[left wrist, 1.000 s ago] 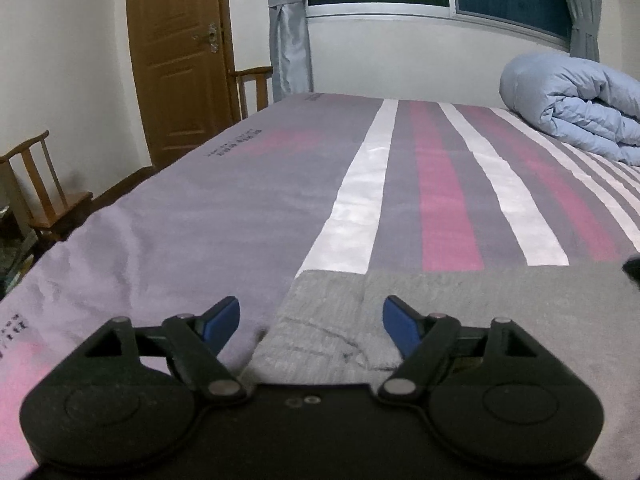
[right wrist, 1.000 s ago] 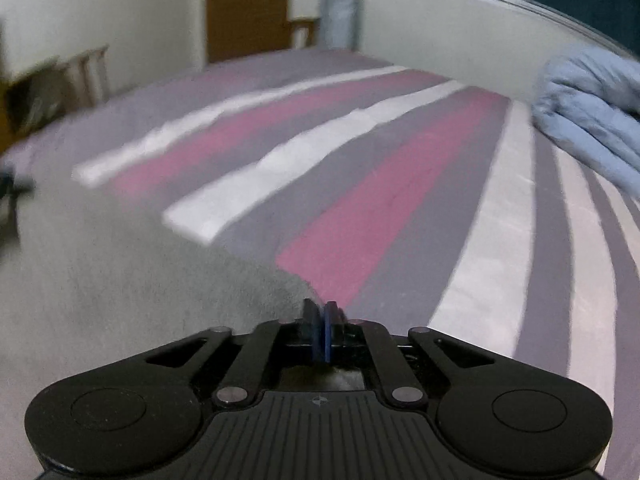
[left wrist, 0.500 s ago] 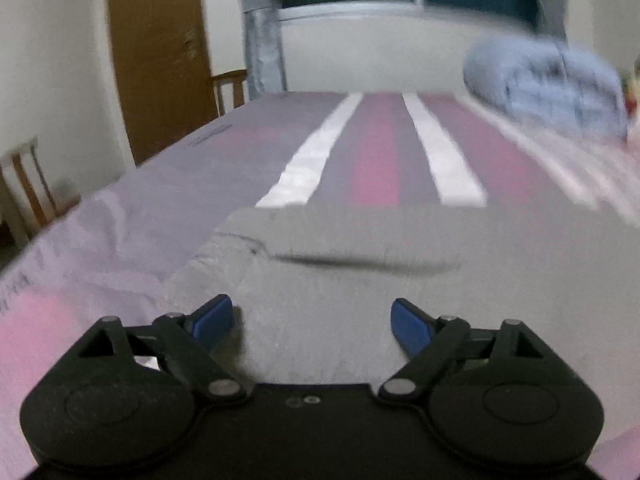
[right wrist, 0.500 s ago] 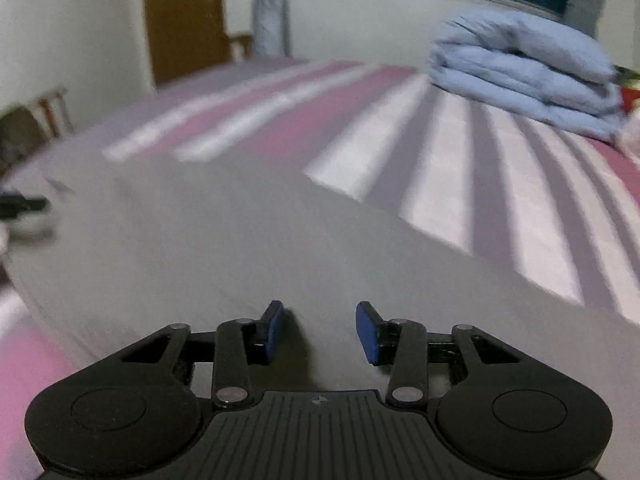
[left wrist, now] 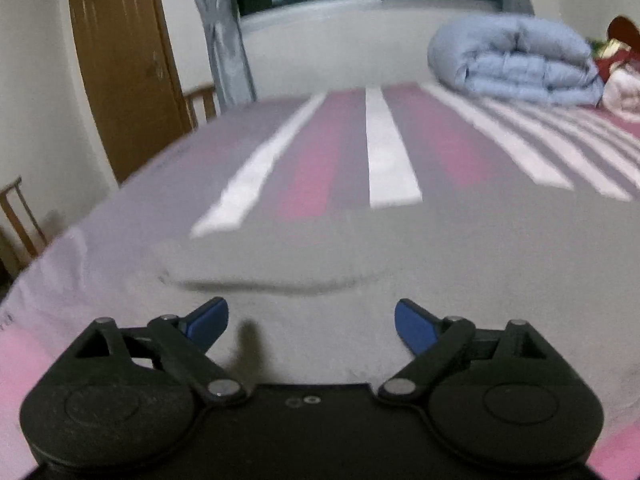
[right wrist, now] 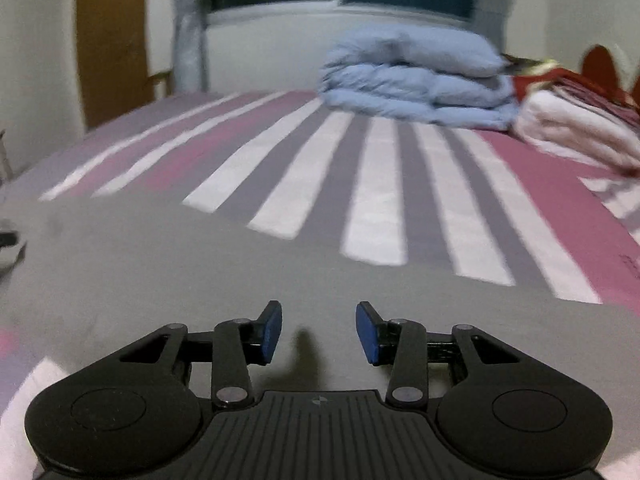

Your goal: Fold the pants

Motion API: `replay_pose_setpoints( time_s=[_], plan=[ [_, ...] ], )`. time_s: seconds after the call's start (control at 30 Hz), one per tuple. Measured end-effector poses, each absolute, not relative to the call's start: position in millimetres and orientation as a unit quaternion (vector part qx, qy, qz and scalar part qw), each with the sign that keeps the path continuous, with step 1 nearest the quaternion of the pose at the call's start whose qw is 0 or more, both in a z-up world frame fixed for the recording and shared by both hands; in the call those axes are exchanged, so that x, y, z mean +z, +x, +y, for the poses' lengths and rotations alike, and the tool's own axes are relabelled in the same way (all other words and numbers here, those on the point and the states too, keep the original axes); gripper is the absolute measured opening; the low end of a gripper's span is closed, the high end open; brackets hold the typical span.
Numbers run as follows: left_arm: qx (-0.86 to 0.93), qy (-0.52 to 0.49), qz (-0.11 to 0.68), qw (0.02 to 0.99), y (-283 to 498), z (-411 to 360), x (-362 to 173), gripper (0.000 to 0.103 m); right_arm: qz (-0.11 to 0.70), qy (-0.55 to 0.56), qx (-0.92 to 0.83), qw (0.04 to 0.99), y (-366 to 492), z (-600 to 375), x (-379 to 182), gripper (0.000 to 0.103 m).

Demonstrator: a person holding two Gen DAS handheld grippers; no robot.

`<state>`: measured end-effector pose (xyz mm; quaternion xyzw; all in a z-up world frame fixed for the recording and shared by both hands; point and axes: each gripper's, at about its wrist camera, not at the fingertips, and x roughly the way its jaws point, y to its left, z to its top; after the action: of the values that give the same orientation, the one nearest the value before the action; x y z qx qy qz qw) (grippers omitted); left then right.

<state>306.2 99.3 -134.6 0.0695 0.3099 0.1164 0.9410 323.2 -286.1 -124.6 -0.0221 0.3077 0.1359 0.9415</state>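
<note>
Striped bed (left wrist: 394, 168) fills both views; grey pants (left wrist: 460, 248) lie flat across the lower frame. Left gripper (left wrist: 311, 322) has just been opening, right gripper (right wrist: 319, 330) apart, both empty. Soft, limp cloth: pinch an edge.

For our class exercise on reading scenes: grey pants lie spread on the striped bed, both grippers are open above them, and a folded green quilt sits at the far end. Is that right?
One detail is wrong: the quilt is light blue, not green, as the right wrist view shows. The grey pants, the striped bed and the open left gripper and right gripper are as stated.
</note>
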Motion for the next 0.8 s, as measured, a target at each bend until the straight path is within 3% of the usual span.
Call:
replay_pose_setpoints(
  time_s=[0.13,0.27,0.33,0.47,0.8],
  plan=[
    [0.134,0.034,0.324,0.936,302,133,-151,0.088,0.340,-0.028,0.115,0.933,335,-303,-156,0.041],
    [0.155,0.071,0.318,0.933,289,158,-144,0.085,0.339,-0.008,0.051,0.939,325,-360,-156,0.041],
    [0.148,0.049,0.311,0.938,279,162,-135,0.078,0.328,0.028,0.013,0.944,311,-395,-149,0.041],
    [0.159,0.020,0.270,0.950,261,158,-122,0.083,0.263,0.161,-0.046,0.950,256,-472,-126,0.041],
    [0.169,-0.017,0.268,0.948,253,144,-148,0.092,0.244,0.368,-0.086,0.893,200,-531,-146,0.041]
  ],
)
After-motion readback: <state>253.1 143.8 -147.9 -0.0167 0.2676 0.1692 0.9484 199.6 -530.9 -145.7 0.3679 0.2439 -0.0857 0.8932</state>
